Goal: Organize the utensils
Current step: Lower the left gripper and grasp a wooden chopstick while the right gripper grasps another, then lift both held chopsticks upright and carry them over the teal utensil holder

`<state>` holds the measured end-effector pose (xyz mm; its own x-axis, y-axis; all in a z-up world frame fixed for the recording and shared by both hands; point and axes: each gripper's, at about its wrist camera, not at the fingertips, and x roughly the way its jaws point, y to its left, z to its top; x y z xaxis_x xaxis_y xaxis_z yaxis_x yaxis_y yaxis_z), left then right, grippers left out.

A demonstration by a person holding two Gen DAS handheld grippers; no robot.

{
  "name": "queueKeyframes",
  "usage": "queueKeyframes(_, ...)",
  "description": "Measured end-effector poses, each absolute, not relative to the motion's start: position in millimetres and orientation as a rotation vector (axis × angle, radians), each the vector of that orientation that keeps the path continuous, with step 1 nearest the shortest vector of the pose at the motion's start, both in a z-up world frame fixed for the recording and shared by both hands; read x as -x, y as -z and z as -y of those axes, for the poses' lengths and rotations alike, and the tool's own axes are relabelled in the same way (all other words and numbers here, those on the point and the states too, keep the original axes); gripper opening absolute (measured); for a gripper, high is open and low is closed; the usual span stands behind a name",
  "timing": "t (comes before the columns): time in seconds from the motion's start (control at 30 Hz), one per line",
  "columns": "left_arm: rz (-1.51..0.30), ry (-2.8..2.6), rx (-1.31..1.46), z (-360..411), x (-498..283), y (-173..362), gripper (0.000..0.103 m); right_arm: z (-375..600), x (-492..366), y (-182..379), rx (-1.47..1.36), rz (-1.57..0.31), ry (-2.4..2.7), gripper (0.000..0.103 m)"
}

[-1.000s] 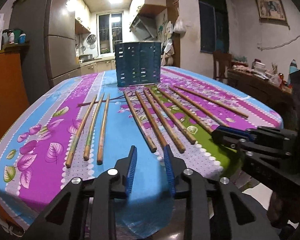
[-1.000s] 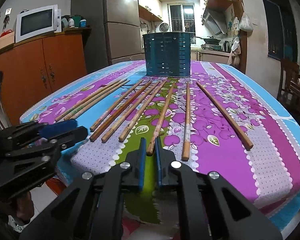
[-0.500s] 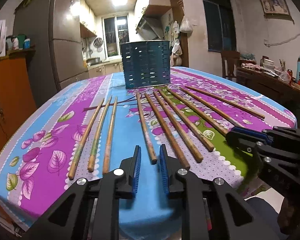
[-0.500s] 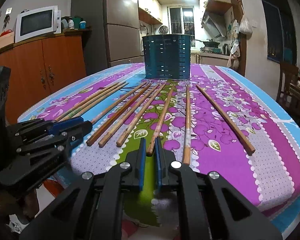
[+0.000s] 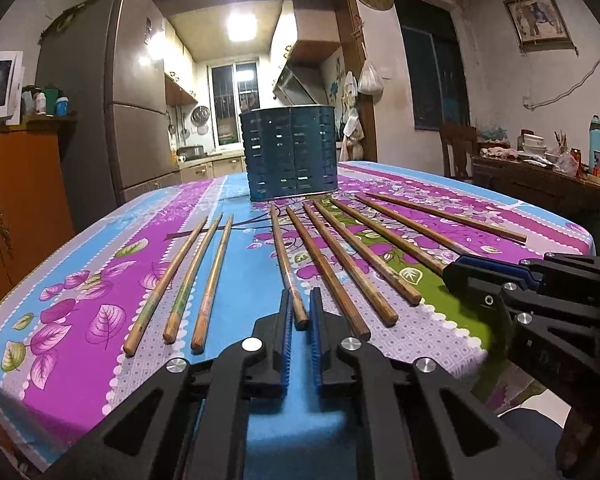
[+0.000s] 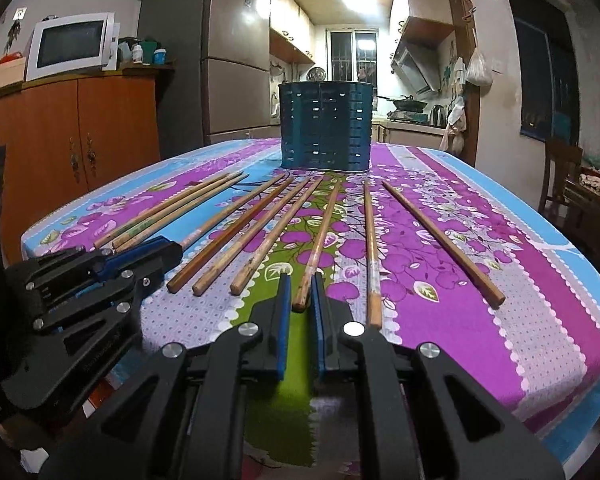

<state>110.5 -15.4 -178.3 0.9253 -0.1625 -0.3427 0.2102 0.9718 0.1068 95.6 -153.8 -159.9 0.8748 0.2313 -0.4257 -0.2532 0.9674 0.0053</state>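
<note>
Ten chopsticks lie on desk (image 5: 236,280); none seen in holder (image 5: 288,152). Left tool (image 5: 300,320) clamps fourth chopstick (image 5: 286,264); right tool (image 6: 300,300) clamps seventh chopstick (image 6: 320,236). Task barely begun.

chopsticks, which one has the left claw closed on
The fourth chopstick from the left, first one right of the tight group of three. Its near end sits between the left claw pads; the other nine lie clear of that claw.
</note>
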Motion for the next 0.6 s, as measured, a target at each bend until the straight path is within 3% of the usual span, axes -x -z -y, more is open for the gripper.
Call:
queueKeyframes(0.33, -0.272, 0.183, -0.128, 11, -92, 150, 0.008, 166, -81, 134, 0.031, -0.355, -0.239, 0.005)
queueKeyframes(0.6, -0.091, 0.214, -0.112, 10, -76, 65, 0.008, 173, -69, 66, 0.077, -0.21, -0.259, 0.005)
